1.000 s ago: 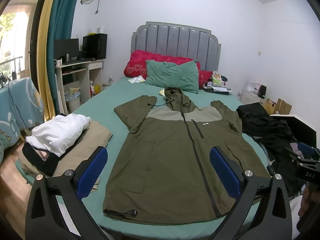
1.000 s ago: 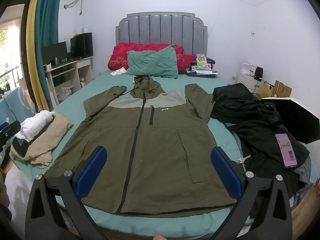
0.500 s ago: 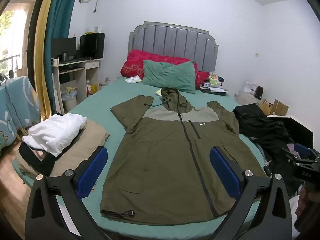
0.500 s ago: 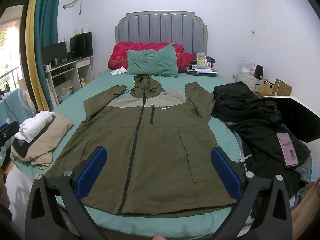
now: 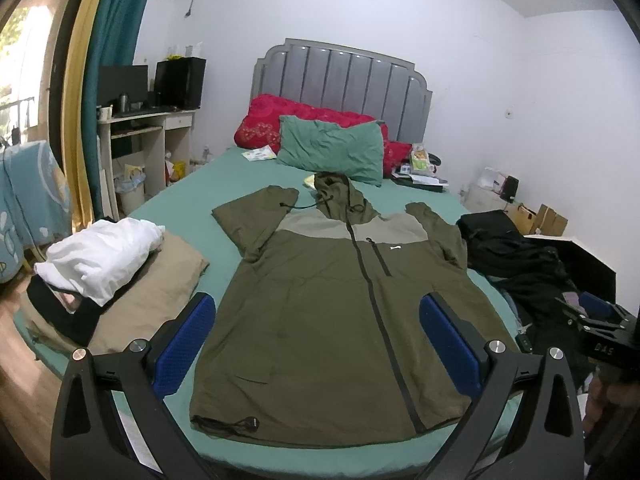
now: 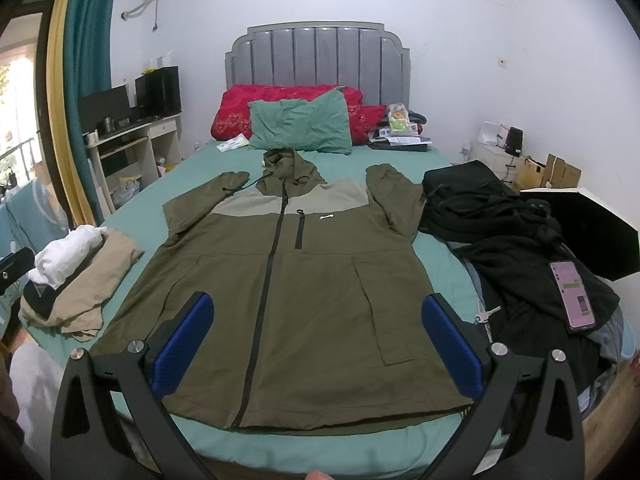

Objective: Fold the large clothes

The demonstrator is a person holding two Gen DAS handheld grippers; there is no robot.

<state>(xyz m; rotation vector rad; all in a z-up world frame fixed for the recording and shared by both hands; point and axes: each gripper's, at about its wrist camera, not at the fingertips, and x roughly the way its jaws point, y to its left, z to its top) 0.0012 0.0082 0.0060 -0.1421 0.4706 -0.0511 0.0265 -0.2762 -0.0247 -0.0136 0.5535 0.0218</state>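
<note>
jacket, olive green with a paler chest band, lies flat and zipped on the green bed, hood toward the pillows. left wrist view: left gripper hovers above the hem, jaws wide apart and empty; a stack of folded clothes lies near the jacket's left side. right wrist view: right gripper hangs over the jacket hem, jaws apart, holding nothing; dark clothes with a phone on top lie to the right.
</note>
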